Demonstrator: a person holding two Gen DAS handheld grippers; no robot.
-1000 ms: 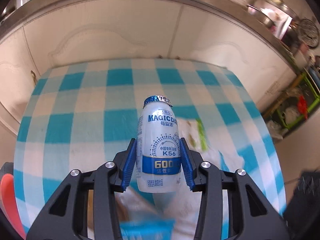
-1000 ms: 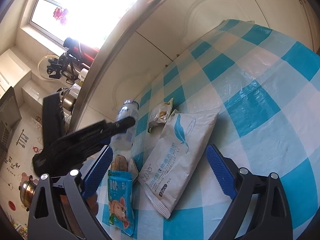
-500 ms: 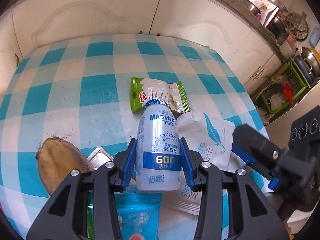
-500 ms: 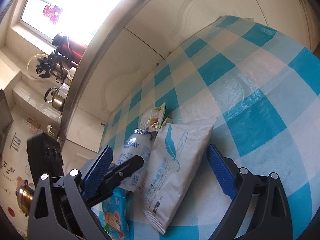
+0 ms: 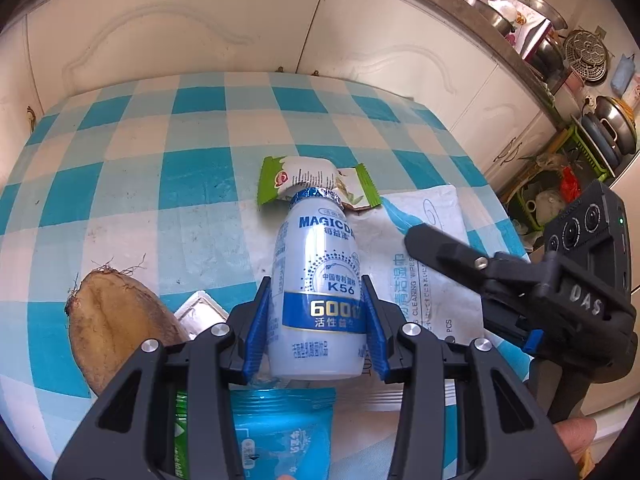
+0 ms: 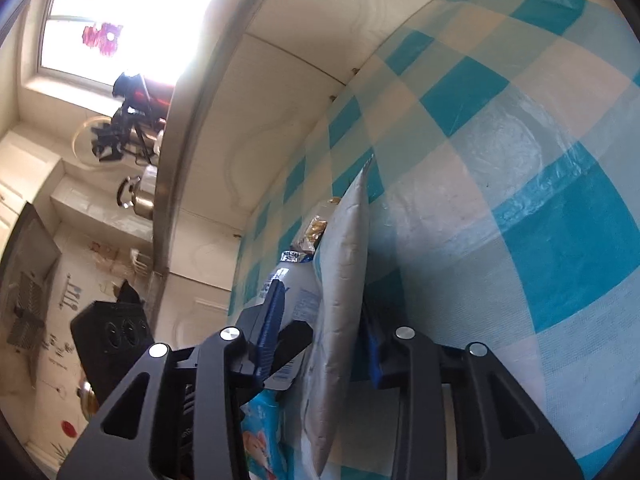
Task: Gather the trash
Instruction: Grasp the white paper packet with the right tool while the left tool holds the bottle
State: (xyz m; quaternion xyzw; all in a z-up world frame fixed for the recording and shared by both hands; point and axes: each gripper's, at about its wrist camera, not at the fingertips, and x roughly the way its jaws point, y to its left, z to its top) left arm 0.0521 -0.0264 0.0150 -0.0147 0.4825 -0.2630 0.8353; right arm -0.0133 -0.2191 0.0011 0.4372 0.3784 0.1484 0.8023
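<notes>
Clamping the drink bottle (image 5: 318, 288), left gripper (image 5: 316, 332); right gripper (image 6: 320, 344) pinches wipes pack (image 6: 344, 280)

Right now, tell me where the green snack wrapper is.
In the left wrist view the green snack wrapper lies flat on the checked tablecloth, just beyond the cap of the bottle held by the left gripper, touching the wipes pack.

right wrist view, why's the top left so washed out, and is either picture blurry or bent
Right wrist view: the window is blown out to white by backlight, and its glare spills over the counter edge; the wipes pack up close looks soft. Left wrist view: evenly lit and sharp, the label on the bottle is readable. Both are fisheye, so the checked tablecloth and cabinet lines bow.
</notes>
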